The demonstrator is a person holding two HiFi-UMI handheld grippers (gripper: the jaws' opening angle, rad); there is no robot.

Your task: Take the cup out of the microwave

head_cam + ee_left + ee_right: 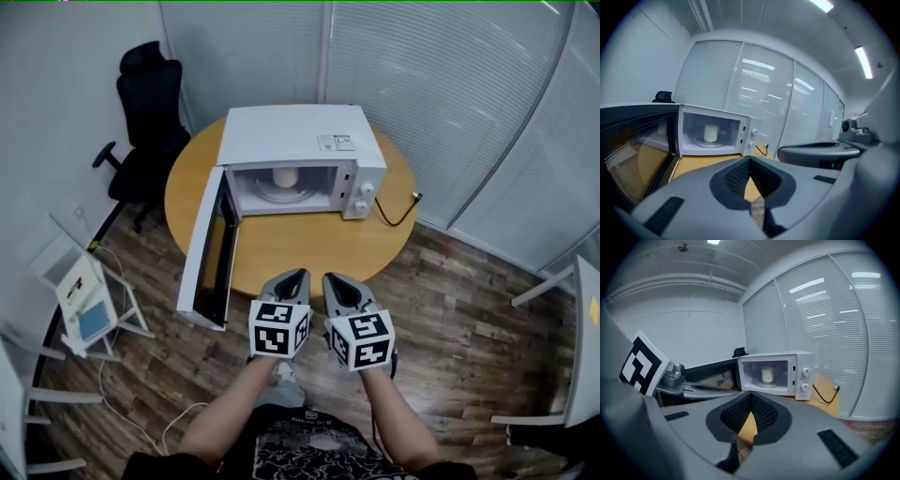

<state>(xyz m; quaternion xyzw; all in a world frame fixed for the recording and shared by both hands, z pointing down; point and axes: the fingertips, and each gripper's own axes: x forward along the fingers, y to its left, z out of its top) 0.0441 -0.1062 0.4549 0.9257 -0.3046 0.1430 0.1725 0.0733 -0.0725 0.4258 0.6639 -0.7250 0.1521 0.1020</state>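
Microwave door [211,253] hangs wide open on the left, and there's the white cup [284,177], upright on the turntable inside the microwave [300,136] on the round table [281,248]. At the table's near edge, the left gripper [300,277] has its jaws pressed together, empty. Just beside it, the right gripper [330,279] is likewise closed and empty, both well apart from the cup.
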